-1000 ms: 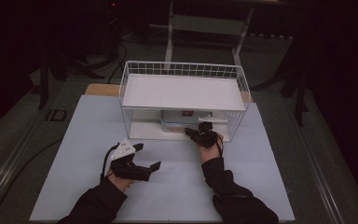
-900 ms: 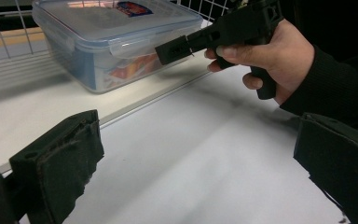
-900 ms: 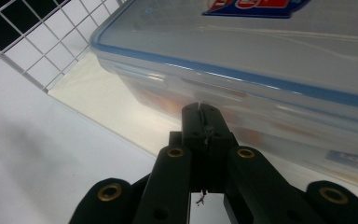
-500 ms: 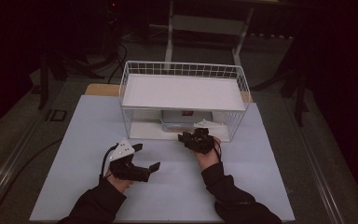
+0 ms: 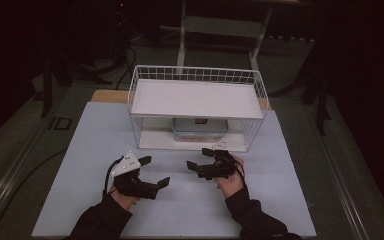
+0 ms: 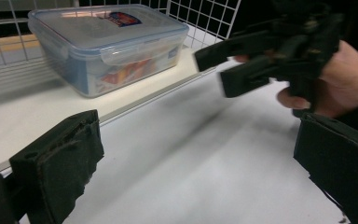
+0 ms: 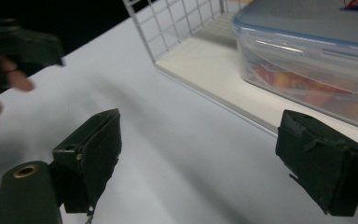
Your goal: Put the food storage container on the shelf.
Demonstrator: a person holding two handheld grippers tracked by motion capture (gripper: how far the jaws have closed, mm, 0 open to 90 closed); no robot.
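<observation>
Left gripper (image 5: pixel 154 171) jaws wide apart, holding nothing; right gripper (image 5: pixel 202 158) likewise wide apart and empty; both over the white table (image 5: pixel 80 150), just in front of the wire rack (image 5: pixel 196 75). Lidded plastic box (image 5: pixel 200 128) sits on the rack's lower shelf, untouched; judged: nothing grasped yet, any handling of the box remains.

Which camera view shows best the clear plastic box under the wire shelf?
The left gripper view: the plastic box appears whole, with lid, label and clip. The right gripper view shows one cropped corner. The high view shows it small, half hidden under the shelf.
</observation>
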